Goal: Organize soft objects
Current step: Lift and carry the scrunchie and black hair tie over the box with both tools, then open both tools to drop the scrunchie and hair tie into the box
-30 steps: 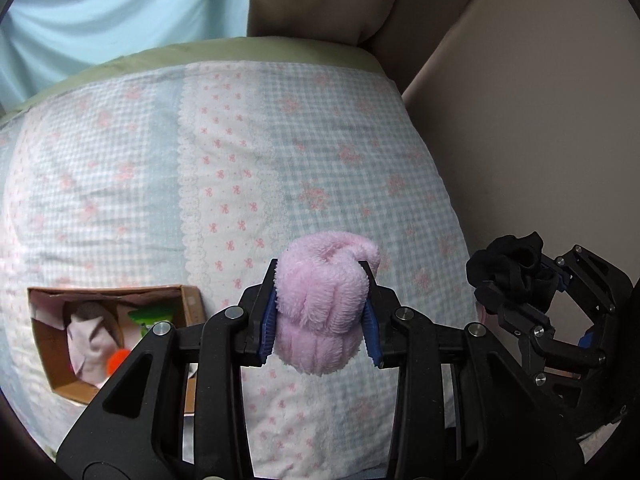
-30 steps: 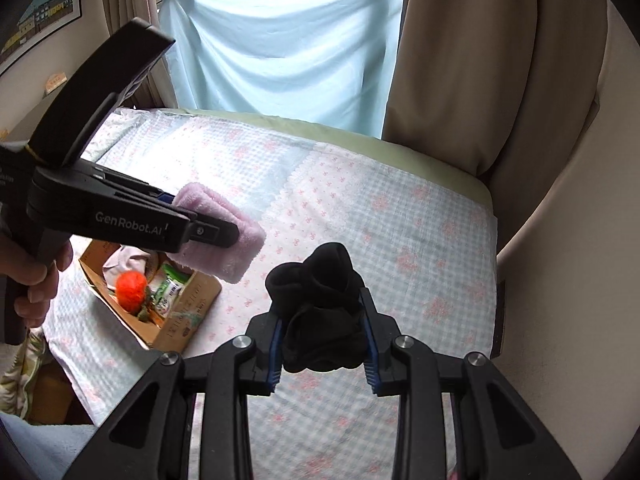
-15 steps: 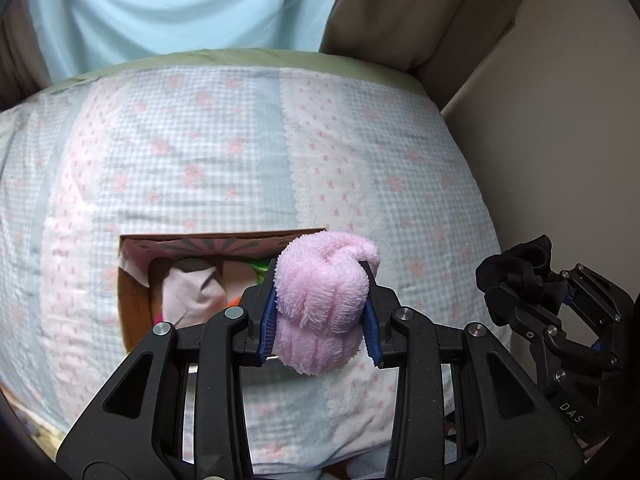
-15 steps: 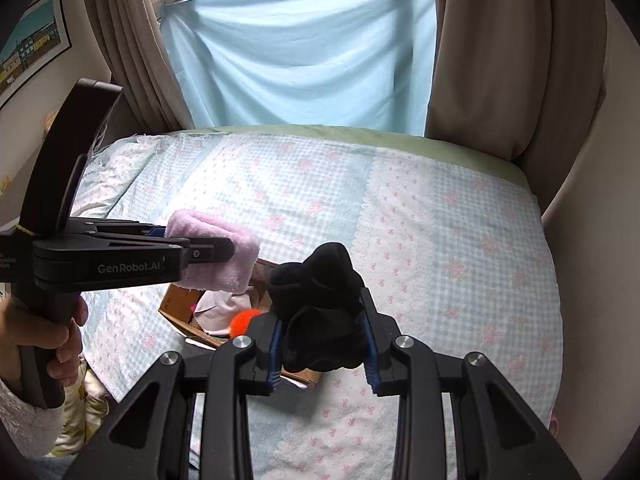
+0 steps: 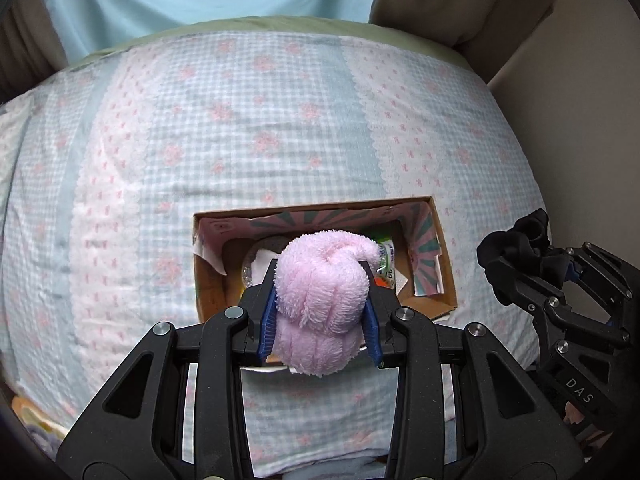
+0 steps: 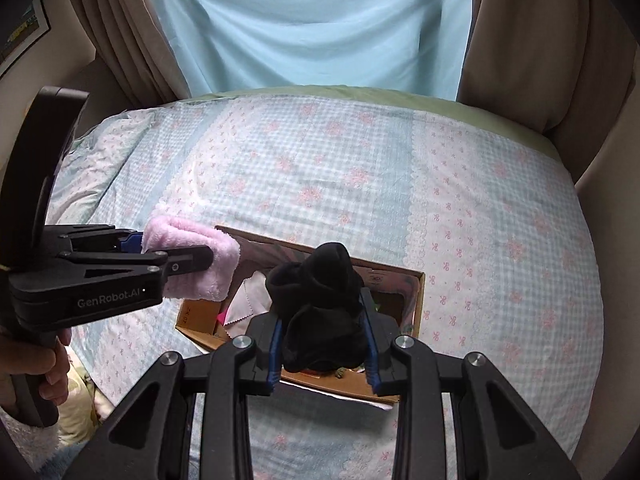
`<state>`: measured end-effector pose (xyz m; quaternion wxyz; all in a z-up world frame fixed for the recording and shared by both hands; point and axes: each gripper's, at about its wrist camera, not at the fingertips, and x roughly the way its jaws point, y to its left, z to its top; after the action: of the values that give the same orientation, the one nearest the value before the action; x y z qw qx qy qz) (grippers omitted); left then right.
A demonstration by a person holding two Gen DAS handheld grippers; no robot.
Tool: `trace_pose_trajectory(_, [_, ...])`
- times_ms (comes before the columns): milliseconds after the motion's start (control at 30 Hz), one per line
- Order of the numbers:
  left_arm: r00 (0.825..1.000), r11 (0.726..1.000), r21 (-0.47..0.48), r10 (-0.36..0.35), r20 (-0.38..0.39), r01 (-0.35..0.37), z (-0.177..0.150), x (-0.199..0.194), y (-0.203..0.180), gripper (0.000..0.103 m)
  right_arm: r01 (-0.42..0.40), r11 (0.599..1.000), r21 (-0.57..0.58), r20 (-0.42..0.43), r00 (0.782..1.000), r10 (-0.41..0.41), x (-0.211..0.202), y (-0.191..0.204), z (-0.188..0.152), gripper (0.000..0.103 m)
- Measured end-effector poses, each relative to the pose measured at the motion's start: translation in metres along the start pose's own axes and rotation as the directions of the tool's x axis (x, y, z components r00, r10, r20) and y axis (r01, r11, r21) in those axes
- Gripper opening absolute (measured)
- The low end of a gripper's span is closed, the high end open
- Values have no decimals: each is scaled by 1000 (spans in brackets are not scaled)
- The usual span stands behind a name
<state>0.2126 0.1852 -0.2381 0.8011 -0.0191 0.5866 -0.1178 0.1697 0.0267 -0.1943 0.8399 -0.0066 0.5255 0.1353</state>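
Since the earlier frames both grippers have swung across the bed, and the cardboard box [image 5: 434, 248] that sat off to the lower left now lies directly beneath them. The left gripper [image 5: 320, 312] is clenched on a rolled pink fluffy sock [image 5: 324, 300], hovering over the box's open top. Beside it, the right gripper [image 6: 322, 336] squeezes a bundled black sock [image 6: 320, 304], also above the box. The step in hand looks like carrying both bundles to the box; next, each likely needs lowering inside before the jaws let go. The socks cover most of the box's contents: a pale cloth [image 6: 244, 300] and bits of green and orange packaging peek out, not identifiable. The box's near wall is hidden behind the gripper frames.
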Motion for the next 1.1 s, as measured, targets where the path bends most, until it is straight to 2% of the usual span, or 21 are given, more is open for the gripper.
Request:
trace_pose_trajectory(133, [999,999,38,1,-53,1,2,29,13,32,-23,995,97,-95,995,32,42,-6,6,30])
trace_pose_trajectory(300, [993,997,75,10,-120,0,9,72,25,32,-27,981,194,-208,976,68,91,-20,11,30])
trace_pose_trajectory(400, [989,996,86,2,-151,11,11,90,25,32,-22,973,229,-254,964,82,110,-25,10,30])
trace_pose_trajectory(600, [983,979,204,19,-182,19,10,107,2,32,-29,946,322,-290,948,128,129,-38,15,30])
trace_pose_trajectory(633, [982,975,222,16,-186,26,9,108,-2,35,-32,941,336,-284,949,134,131,-40,17,30])
trace_pose_trajectory(667, [984,971,239,29,-178,15,9,108,-7,50,-46,934,354,-276,949,151,133,-42,19,32])
trace_pose_trajectory(700, [985,966,259,50,-168,-5,7,109,-10,65,-61,925,375,-266,949,170,135,-44,20,47])
trace_pose_trajectory(733, [984,961,277,74,-161,-27,6,109,-13,99,-68,916,396,-256,950,181,136,-46,21,68])
trace_pose_trajectory(800, [985,954,296,89,-149,-42,5,108,-17,103,-62,903,425,-241,954,179,136,-49,21,91])
trace_pose_trajectory(833, [984,954,298,90,-154,-40,4,109,-17,103,-59,900,433,-243,953,180,137,-50,21,94])
trace_pose_trajectory(933, [980,955,291,107,-170,-54,0,112,-14,103,-35,904,426,-269,949,164,137,-53,18,94])
trace_pose_trajectory(1100, [979,968,246,97,-177,-51,-4,107,-8,103,-24,906,423,-272,950,153,131,-58,10,94])
